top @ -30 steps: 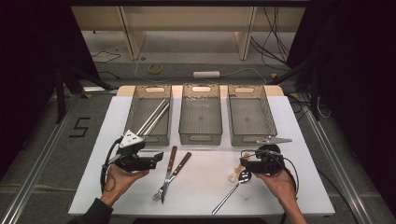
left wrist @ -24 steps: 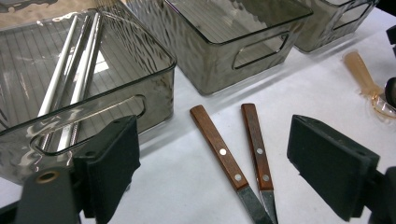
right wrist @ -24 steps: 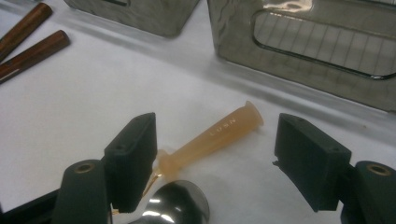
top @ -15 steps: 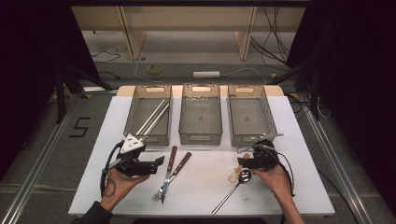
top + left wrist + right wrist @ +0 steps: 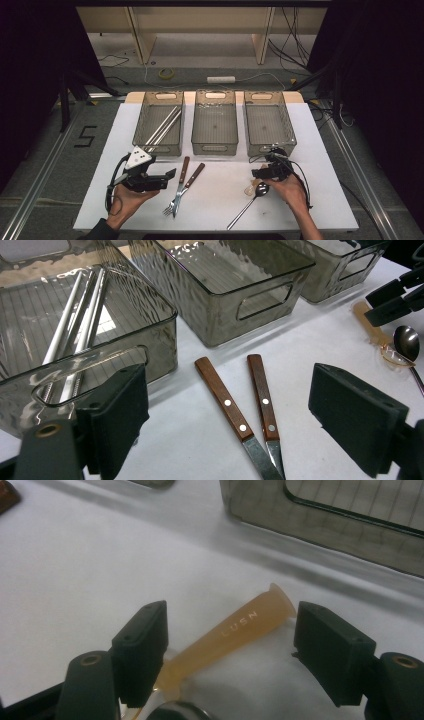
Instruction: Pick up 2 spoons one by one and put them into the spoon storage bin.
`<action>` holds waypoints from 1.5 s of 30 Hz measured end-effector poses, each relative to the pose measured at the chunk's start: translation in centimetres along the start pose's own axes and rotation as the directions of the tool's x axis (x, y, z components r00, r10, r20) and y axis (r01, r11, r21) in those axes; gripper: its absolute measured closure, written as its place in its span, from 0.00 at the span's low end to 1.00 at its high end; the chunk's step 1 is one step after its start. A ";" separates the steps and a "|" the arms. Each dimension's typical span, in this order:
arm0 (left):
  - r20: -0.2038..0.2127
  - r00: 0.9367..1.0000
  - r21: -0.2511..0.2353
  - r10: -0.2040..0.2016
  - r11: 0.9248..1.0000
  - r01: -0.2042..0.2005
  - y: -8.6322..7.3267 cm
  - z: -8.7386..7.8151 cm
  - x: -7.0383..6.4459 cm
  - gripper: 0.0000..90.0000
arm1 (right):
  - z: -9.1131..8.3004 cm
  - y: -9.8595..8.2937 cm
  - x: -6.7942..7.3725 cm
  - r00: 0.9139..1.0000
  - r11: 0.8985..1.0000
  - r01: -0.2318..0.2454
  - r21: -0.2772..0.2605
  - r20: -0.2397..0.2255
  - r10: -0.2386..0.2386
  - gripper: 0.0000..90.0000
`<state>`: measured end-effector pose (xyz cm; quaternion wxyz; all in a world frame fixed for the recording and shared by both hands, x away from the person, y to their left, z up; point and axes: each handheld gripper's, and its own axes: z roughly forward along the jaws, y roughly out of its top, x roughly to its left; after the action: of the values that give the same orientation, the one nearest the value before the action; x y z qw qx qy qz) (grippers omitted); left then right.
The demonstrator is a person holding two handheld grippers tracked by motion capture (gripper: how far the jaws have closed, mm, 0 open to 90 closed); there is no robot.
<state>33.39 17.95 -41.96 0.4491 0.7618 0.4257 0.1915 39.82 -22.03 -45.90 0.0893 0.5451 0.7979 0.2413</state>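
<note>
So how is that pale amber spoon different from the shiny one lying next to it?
The amber spoon looks like translucent plastic with a short, thick handle; the metal spoon is shiny with a long, thin handle. The amber spoon lies between the open jaws of the right hand-held gripper; the metal spoon's handle runs away towards the table's near edge. Both lie flat on the white table.

Three bins (image 5: 214, 148) side by side behind two forks (image 5: 181, 187), spoons (image 5: 254, 192) to their right.
</note>
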 end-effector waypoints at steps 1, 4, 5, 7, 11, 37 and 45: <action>0.000 1.000 0.001 0.001 1.000 -0.001 0.0 0.0 0.0 0.18 | 0.1 0.0 0.0 1.000 1.000 0.002 0.007 0.006 -0.002 0.34; 0.001 1.000 0.001 -0.002 1.000 0.002 0.0 0.0 0.0 0.18 | 0.4 0.1 0.0 1.000 1.000 0.000 0.022 0.015 -0.001 0.35; 0.001 1.000 0.000 0.000 1.000 0.000 0.0 0.0 0.0 0.18 | 0.4 0.1 -0.1 1.000 1.000 -0.002 0.028 0.015 0.001 0.35; 0.003 1.000 0.005 0.008 1.000 -0.008 0.0 0.1 -0.2 0.18 | 0.6 0.1 -0.1 1.000 0.999 -0.005 0.033 0.013 0.004 0.35; 0.007 1.000 0.014 0.020 1.000 -0.020 0.0 0.3 -0.5 0.18 | 1.0 0.2 0.0 1.000 0.998 -0.001 0.057 0.019 0.000 0.35; 0.021 0.997 0.033 0.075 0.997 -0.075 -0.1 0.6 -1.4 0.18 | 1.8 1.2 2.2 0.991 0.993 0.105 0.061 0.075 -0.109 0.60; 0.020 0.997 0.037 0.079 0.996 -0.079 -0.1 0.6 -1.2 0.18 | 2.2 1.7 3.3 0.988 0.989 0.136 0.057 0.067 -0.140 0.70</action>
<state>33.08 16.62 -42.21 0.4307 0.7881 0.3947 0.1939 40.87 -17.91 -46.62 0.1199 0.4990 0.8360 0.1940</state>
